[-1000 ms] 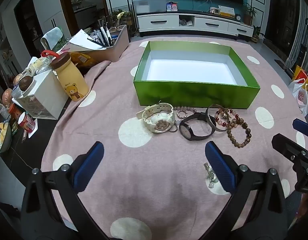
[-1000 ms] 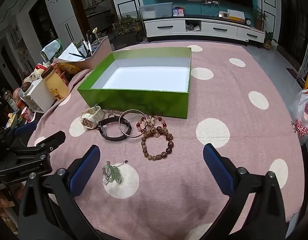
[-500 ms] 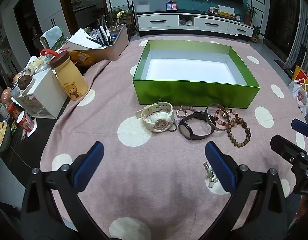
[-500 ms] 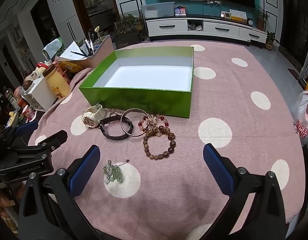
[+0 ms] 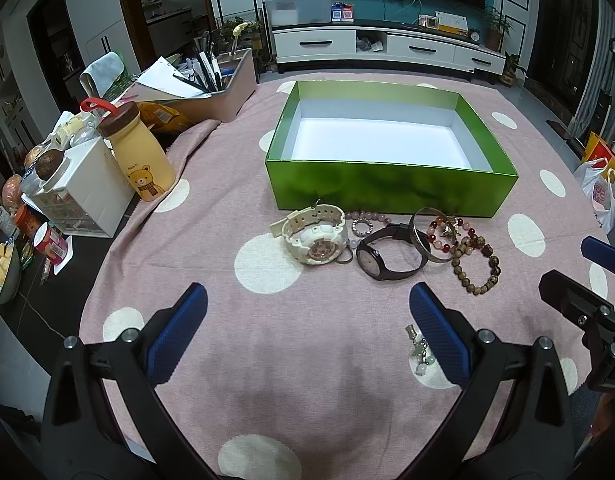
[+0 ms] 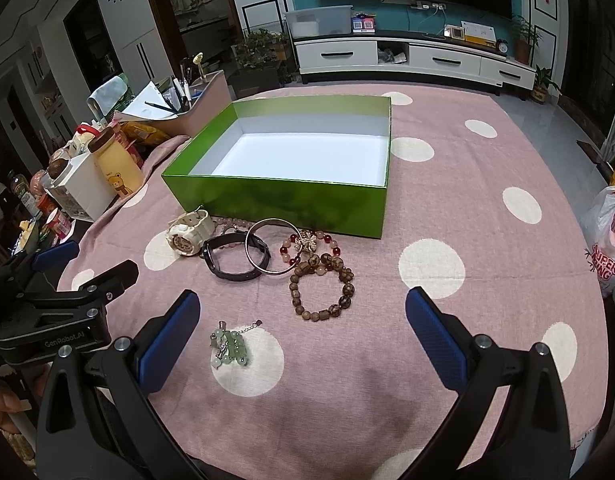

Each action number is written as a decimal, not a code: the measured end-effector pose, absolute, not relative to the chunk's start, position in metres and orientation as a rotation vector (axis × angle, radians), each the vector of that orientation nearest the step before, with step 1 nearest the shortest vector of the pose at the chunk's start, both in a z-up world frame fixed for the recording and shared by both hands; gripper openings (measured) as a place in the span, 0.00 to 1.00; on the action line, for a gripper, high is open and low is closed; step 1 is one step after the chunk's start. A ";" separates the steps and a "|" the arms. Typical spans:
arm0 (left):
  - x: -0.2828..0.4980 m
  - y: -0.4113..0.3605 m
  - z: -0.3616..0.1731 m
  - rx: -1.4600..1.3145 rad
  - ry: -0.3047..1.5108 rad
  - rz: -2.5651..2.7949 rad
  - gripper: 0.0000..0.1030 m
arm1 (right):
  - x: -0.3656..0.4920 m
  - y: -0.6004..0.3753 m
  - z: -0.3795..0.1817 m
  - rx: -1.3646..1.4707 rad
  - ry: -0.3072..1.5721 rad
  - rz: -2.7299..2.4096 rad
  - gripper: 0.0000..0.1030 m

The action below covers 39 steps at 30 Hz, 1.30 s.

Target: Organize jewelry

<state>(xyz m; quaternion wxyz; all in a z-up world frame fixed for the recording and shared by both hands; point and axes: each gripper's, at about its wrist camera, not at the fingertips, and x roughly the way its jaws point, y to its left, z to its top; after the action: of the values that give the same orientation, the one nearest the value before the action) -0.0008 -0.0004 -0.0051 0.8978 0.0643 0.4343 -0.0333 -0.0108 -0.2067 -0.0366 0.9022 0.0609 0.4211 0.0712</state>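
An empty green box (image 5: 391,190) (image 6: 291,200) with a white inside stands on the pink dotted cloth. In front of it lie a cream watch (image 5: 316,236) (image 6: 186,233), a black watch (image 5: 387,258) (image 6: 231,262), a metal bangle (image 5: 421,236) (image 6: 267,250), a red-and-pink bead bracelet (image 6: 307,246) and a brown wooden bead bracelet (image 5: 477,266) (image 6: 321,290). A green bead charm (image 6: 229,346) (image 5: 419,350) lies nearer. My left gripper (image 5: 307,326) and right gripper (image 6: 303,330) are both open and empty, held above the cloth short of the jewelry.
At the left edge stand a yellow bear bottle (image 5: 137,152), a white drawer box (image 5: 79,192) and a pen tray (image 5: 211,92). A white plastic bag (image 6: 607,240) hangs at the right. The table edge drops off at left and right.
Both grippers have drifted slightly; the view shifts a little. Nothing on the table has moved and both grippers stay open.
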 end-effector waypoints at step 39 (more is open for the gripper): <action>-0.001 0.001 -0.006 0.121 0.902 -0.070 0.98 | -0.012 -0.204 -0.035 0.121 0.865 0.151 0.99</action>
<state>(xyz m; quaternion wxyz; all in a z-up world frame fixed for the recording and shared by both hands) -0.0005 0.0006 -0.0063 0.8976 0.0584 0.4357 -0.0338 -0.0120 -0.2037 -0.0353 0.9035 0.0587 0.4183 0.0733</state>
